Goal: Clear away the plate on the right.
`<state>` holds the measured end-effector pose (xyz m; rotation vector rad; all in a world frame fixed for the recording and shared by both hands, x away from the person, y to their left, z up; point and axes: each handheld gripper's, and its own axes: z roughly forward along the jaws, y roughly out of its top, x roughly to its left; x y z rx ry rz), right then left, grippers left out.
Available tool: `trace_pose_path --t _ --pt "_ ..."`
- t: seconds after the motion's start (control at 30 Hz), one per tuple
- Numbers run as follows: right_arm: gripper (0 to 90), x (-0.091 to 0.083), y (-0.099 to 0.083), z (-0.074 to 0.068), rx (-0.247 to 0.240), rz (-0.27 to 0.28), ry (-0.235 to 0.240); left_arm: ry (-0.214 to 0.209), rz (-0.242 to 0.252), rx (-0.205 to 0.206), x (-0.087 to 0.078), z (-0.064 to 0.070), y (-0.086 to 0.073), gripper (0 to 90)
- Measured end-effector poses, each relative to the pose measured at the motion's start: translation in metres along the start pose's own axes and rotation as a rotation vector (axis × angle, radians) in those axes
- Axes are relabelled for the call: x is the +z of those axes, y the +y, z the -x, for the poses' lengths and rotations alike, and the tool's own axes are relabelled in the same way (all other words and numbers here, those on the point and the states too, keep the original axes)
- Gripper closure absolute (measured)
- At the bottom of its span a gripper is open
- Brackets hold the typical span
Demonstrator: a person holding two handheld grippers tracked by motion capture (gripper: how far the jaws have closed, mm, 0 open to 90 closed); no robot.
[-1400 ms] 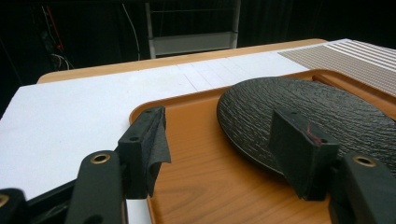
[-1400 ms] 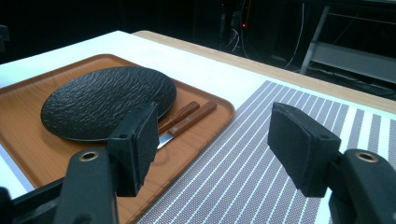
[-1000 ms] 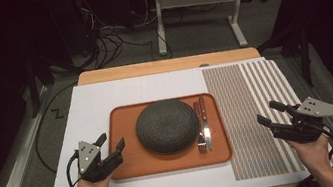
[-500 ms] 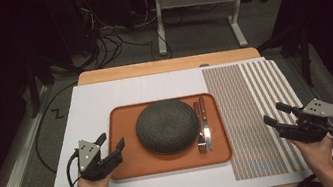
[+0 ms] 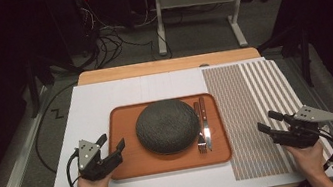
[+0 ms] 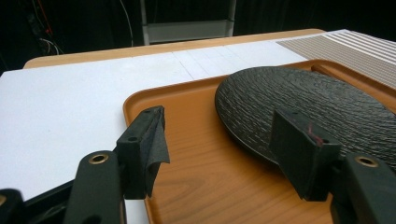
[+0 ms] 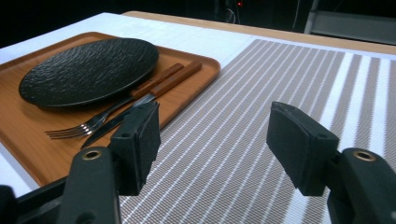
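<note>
High view: both claws were released and empty, the left claw [image 5: 112, 150] at the orange tray's [image 5: 130, 166] near-left corner, the right claw [image 5: 271, 123] over the striped mat [image 5: 252, 105]; nothing grasped yet, the likely next move a reach toward the dark plate [image 5: 167, 126], fork [image 5: 200, 133] and knife [image 5: 205, 123] on the desk [image 5: 90, 105]

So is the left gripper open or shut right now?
Open. The left gripper has its black jaws wide apart over the orange wooden tray, with nothing between them.
</note>
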<state>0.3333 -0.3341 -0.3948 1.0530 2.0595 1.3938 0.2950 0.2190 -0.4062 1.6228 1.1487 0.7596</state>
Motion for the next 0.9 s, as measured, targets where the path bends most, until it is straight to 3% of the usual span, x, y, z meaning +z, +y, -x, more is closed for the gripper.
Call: trace_pose_path --t 0.1,0.2,0.43,0.6,0.9 --pt "37.9 0.001 -0.005 -0.004 -0.013 0.04 -0.009 -0.009 -0.008 0.008 0.0 0.002 0.0 36.2" --pt "37.0 0.001 -0.013 -0.002 -0.004 0.031 -0.021 -0.012 -0.015 0.008 0.0 0.002 -0.002 36.2" --pt "31.8 -0.014 -0.026 0.002 0.027 0.097 -0.108 -0.011 -0.041 -0.006 -0.003 -0.001 -0.006 36.2" --pt "31.7 -0.021 -0.033 0.008 0.052 0.092 -0.179 -0.009 -0.05 -0.035 -0.005 -0.005 -0.008 35.9" --pt "30.6 -0.016 -0.033 0.013 0.067 0.075 -0.198 0.001 -0.051 -0.039 -0.008 -0.011 -0.009 35.0"
